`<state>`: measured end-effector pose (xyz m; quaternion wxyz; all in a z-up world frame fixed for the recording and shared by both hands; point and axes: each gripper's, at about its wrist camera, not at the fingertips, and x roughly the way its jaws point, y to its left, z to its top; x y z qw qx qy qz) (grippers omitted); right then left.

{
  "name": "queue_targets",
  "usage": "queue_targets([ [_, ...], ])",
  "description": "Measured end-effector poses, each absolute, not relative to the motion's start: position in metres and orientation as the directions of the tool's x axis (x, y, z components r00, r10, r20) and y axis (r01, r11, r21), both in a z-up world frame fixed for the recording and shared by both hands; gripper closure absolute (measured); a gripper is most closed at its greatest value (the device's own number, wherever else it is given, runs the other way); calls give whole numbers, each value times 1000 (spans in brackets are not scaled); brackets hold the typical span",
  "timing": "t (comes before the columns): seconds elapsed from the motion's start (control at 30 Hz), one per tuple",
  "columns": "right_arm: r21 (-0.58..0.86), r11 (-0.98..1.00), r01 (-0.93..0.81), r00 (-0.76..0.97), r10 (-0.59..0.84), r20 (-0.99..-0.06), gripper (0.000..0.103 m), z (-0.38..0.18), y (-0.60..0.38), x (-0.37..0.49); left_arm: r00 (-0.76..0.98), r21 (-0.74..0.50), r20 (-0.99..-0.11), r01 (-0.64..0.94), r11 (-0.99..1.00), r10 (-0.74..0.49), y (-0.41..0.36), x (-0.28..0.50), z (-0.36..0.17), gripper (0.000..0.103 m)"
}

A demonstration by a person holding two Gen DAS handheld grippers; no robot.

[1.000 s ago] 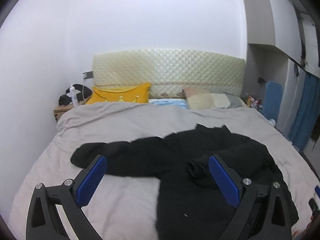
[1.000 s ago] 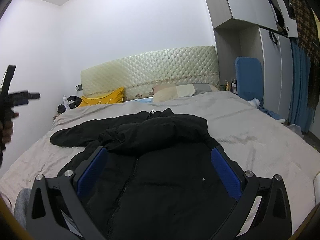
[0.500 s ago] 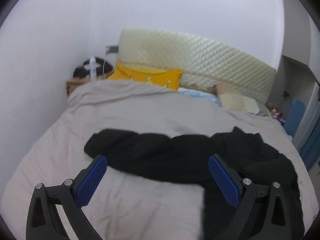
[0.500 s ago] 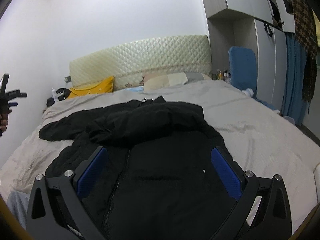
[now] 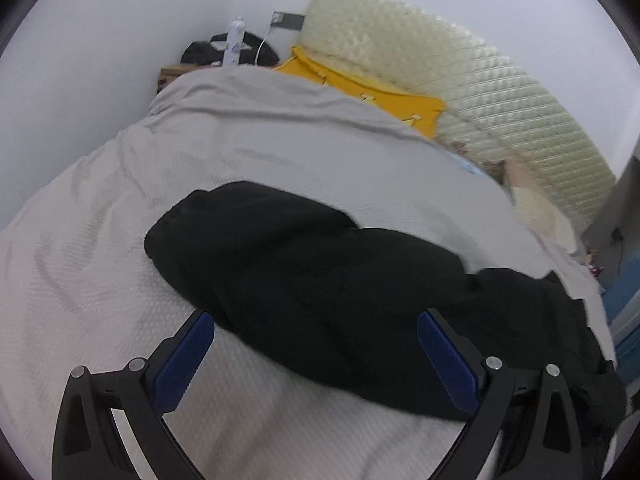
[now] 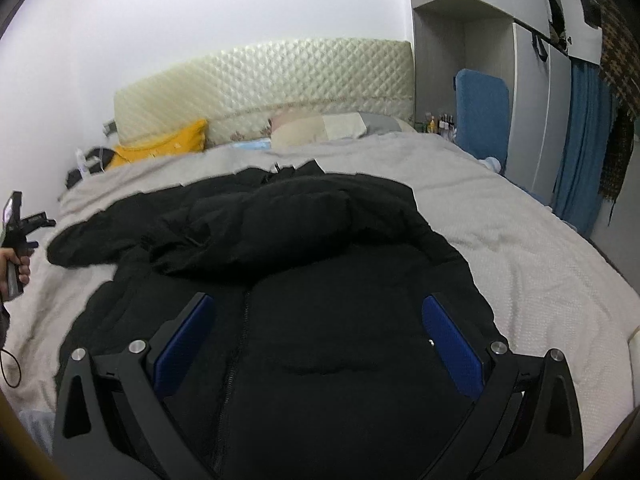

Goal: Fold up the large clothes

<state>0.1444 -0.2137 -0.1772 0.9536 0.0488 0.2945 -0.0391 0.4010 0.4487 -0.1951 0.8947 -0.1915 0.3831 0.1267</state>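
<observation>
A black jacket [image 6: 320, 280] lies spread on the grey bedcover [image 6: 520, 248], filling the middle and lower part of the right wrist view, its zip running down toward the bottom of the frame and its bulky upper part bunched across the centre. One sleeve [image 5: 280, 256] stretches out to the left; in the left wrist view it crosses the middle of the frame from centre left to lower right. The left gripper [image 5: 316, 356] is spread wide with nothing between its blue pads [image 5: 182, 360], hanging over the sleeve near the bottom of the frame; whether it touches the cloth cannot be told. The right gripper [image 6: 318, 344] is likewise wide apart and empty, its pads [image 6: 452, 348] framing the jacket's front at the bottom of its view. At the far left edge of the right wrist view a hand [image 6: 14, 264] grips the handle of the other tool. Beyond the jacket, at the head of the bed, a yellow pillow [image 5: 372, 88] sits in the upper middle of the left wrist view against a cream quilted headboard [image 6: 264, 80], with a pale pillow [image 6: 320, 128] to its right. A bedside table [image 5: 172, 74] in the upper left of the left wrist view carries a white bottle [image 5: 235, 40] and something dark. On the right of the right wrist view stand a blue chair [image 6: 482, 116], white cupboards [image 6: 532, 80] and a blue curtain [image 6: 580, 148].
</observation>
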Motion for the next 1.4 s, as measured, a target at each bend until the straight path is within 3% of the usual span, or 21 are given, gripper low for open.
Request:
queue_targets([
  [0.23,16,993,120,802,-88,-590,0,-190,-201,171,632,-180,-753,-464,867,182,483,435,-252,1],
  [0.4,-31,985,172,793,-157,-588,0,-192,-209,176,650,-283,-744,-514,810,152,503,440,-282,1],
  [0.6,-31,987,160,782,-146,-606,0,-195,-206,183,665,-308,-733,-511,802,142,506,449,-285,1],
  [0.67,-37,989,143,783,-136,-607,0,-194,-201,182,665,-306,-734,-503,808,136,505,451,-284,6],
  [0.7,-33,990,136,784,-128,-607,0,-194,-201,182,667,-312,-733,-503,806,132,505,451,-283,13],
  [0.77,-20,991,133,784,-118,-609,0,-193,-201,181,676,-332,-725,-509,794,130,509,450,-279,31],
  [0.83,-6,991,132,787,-109,-608,0,-192,-202,179,685,-360,-720,-506,784,111,514,452,-273,57],
  [0.93,1,992,125,787,-99,-608,0,-189,-203,176,696,-363,-710,-493,791,109,511,451,-254,85],
  [1.03,24,994,107,791,-71,-608,0,-186,-204,172,723,-319,-671,-483,816,165,498,441,-218,94],
  [1.4,62,996,65,850,-23,-526,0,-149,-219,142,817,-218,-519,-411,885,252,430,395,-81,99],
])
